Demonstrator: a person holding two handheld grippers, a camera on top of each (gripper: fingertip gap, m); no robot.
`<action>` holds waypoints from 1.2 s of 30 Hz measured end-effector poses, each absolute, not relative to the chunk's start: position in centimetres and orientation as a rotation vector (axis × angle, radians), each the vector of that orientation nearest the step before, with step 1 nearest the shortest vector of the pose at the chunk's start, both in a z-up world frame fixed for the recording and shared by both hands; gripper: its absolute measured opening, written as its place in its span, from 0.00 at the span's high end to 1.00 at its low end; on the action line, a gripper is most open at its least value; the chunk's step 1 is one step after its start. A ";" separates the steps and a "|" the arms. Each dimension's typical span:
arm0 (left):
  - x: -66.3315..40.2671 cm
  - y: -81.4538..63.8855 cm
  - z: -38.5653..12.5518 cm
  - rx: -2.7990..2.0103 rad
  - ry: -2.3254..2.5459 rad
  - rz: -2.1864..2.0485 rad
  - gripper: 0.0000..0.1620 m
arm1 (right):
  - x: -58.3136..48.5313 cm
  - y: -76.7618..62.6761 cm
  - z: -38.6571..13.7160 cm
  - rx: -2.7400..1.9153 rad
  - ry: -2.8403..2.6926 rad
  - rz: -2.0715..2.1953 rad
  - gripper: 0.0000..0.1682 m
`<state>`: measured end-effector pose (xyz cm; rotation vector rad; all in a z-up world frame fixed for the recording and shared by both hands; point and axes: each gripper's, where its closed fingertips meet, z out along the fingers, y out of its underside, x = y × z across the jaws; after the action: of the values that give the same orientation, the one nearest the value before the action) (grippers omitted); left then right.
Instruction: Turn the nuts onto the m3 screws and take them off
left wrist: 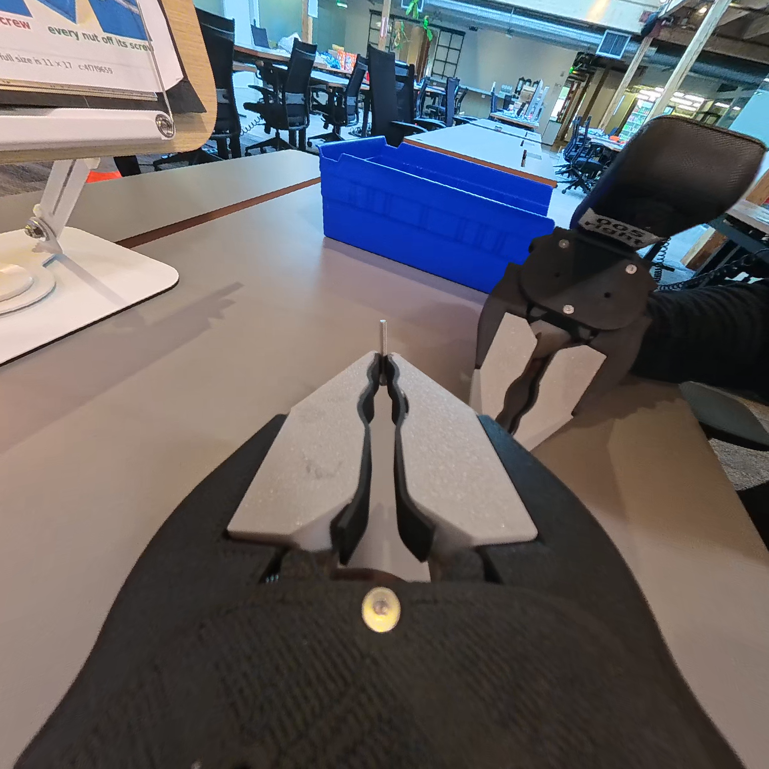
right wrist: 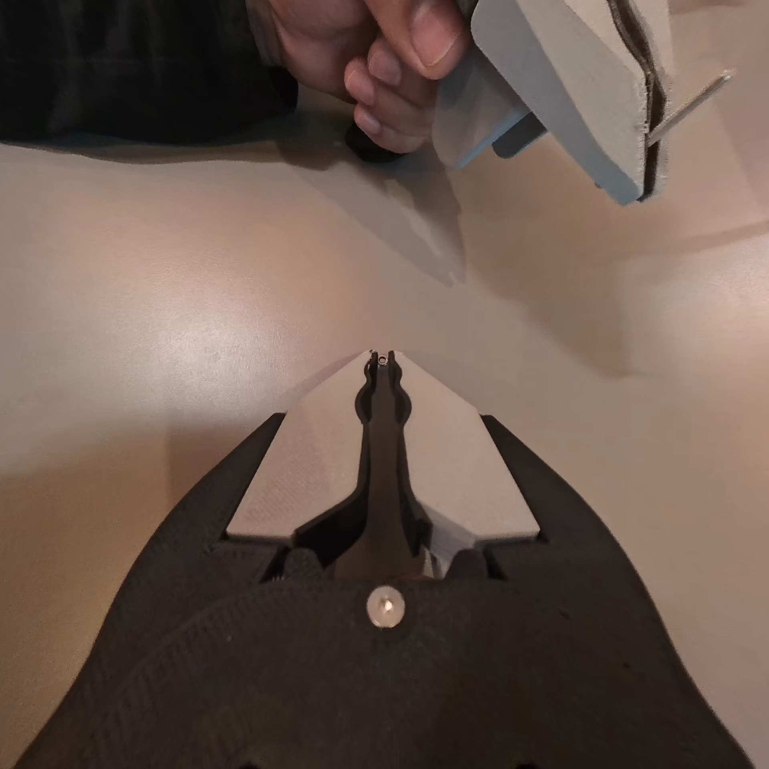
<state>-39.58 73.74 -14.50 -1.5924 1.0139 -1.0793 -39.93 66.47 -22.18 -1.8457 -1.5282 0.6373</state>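
My left gripper point(left wrist: 383, 358) is shut on a thin silver M3 screw point(left wrist: 382, 338) that sticks out past its tips over the grey table. The same screw point(right wrist: 690, 106) shows in the right wrist view, jutting from the left gripper point(right wrist: 651, 137) at the top right. My right gripper point(right wrist: 383, 355) is shut on a tiny silver nut point(right wrist: 383, 360) at its tips, pointing down at the table top. In the left wrist view the right gripper point(left wrist: 491, 399) stands to the right of the screw, tips down, apart from it.
A blue plastic bin point(left wrist: 432, 216) stands on the table point(left wrist: 249, 333) behind the screw. A white stand point(left wrist: 75, 266) holding a printed sheet sits at the left. A bare hand point(right wrist: 374, 70) holds the left gripper. Office chairs and desks stand behind. Left tips to right tips: about 10 centimeters.
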 end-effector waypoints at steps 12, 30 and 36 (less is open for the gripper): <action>-39.6 73.5 -14.2 -1.571 1.020 -1.105 1.00 | -39.3 66.9 -21.5 -1.856 -1.477 0.693 0.99; -38.9 71.9 -14.3 -1.535 1.107 -1.148 1.00 | -38.1 68.0 -17.9 -1.835 -1.287 0.886 0.99; -38.6 71.3 -14.4 -1.526 1.138 -1.165 1.00 | -37.5 68.5 -16.6 -1.820 -1.226 0.918 0.99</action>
<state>-38.64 71.26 -14.36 -1.5255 1.1382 -1.1650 -37.49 68.47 -16.65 -1.8201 -1.2264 0.9181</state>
